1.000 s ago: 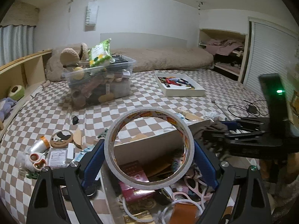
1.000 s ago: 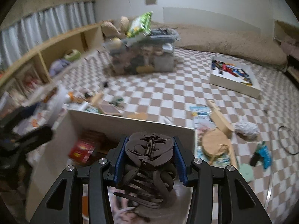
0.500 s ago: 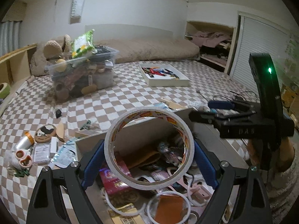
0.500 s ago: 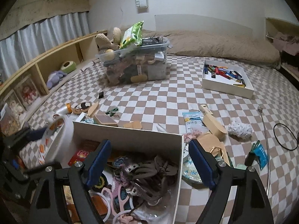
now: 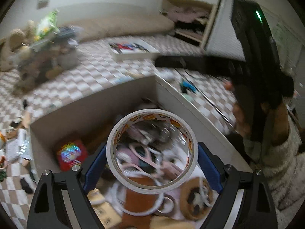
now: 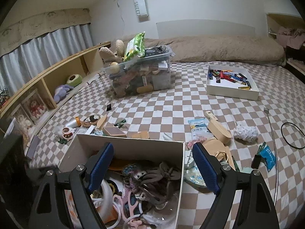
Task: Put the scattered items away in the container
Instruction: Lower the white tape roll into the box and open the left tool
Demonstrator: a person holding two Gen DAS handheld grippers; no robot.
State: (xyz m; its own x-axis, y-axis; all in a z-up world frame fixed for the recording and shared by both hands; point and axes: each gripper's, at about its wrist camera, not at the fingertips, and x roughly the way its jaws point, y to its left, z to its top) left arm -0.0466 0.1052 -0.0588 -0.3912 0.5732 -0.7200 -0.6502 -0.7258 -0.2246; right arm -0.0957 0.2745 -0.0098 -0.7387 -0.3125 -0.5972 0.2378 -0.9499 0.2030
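white tape roll (image 5: 151,150) clamped in left gripper (image 5: 152,164) over the box (image 5: 91,112) — right gripper (image 6: 152,168) spread, empty.

Brown-and-white checked bedspread (image 6: 171,103) is showing throughout; white container (image 6: 129,148) is holding pink scissors (image 5: 144,158) and a dark brown hair claw (image 6: 160,175); white tape roll (image 5: 151,148) is bearing red-orange print; gripper pads (image 6: 101,166) are appearing blue

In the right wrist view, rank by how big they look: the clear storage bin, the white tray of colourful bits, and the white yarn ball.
1. clear storage bin
2. white tray, slightly smaller
3. white yarn ball, smallest though nearer the camera
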